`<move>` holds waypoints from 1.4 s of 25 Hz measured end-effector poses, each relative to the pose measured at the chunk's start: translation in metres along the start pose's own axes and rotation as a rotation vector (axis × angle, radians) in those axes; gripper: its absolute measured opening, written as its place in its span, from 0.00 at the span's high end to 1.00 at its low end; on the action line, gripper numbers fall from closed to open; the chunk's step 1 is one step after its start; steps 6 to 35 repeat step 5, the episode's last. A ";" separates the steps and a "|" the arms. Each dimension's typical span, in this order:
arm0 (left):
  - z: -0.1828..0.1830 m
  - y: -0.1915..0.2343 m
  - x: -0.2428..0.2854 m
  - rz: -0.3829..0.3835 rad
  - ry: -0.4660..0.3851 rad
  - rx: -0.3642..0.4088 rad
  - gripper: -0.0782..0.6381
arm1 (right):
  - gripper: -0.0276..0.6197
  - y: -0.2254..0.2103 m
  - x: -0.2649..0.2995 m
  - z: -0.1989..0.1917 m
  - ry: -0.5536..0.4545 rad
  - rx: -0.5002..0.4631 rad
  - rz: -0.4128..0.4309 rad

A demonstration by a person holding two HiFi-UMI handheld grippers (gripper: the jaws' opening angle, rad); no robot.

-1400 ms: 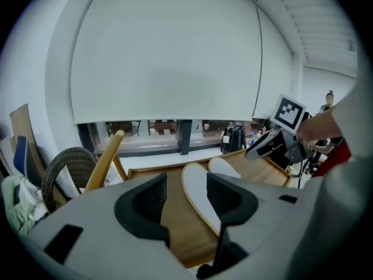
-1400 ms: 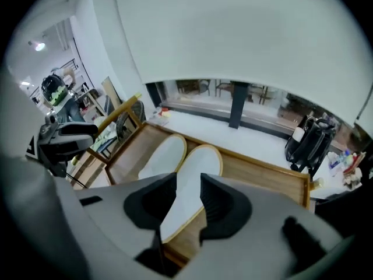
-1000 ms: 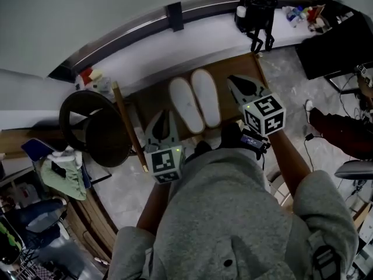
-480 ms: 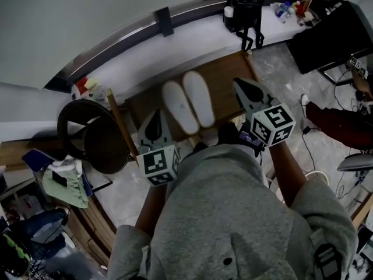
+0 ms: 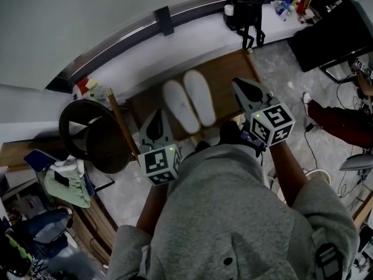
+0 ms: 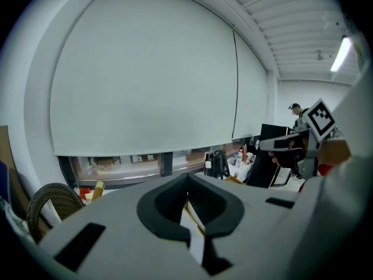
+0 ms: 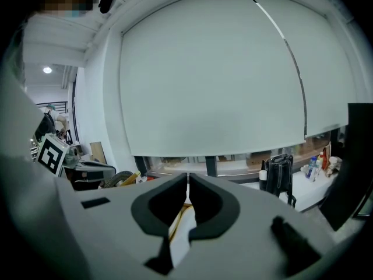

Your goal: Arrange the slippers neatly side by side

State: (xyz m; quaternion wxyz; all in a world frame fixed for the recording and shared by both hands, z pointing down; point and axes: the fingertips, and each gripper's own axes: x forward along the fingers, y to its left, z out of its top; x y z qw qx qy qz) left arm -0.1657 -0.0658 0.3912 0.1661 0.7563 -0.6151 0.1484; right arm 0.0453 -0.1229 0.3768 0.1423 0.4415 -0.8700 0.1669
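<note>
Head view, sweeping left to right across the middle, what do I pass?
Round dark seat → left gripper → first white slipper → second white slipper → right gripper.

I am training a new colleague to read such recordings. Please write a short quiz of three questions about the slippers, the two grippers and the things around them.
1. True or false: the two white slippers lie side by side on the brown board.
2. Choose one: the left gripper and the right gripper are both A) shut on a slipper, B) shut and empty, C) wide open.
3. Short answer: what dark thing stands on the white ledge beyond the board?

Key
1. True.
2. B.
3. A black bag.
</note>
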 end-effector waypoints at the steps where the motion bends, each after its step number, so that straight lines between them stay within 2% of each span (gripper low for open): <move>1: 0.000 0.000 0.000 0.001 0.001 0.000 0.87 | 0.91 0.000 0.000 0.000 0.001 0.000 0.001; 35: -0.001 -0.001 0.001 0.004 0.002 -0.002 0.87 | 0.91 0.001 0.001 0.000 0.004 -0.004 0.008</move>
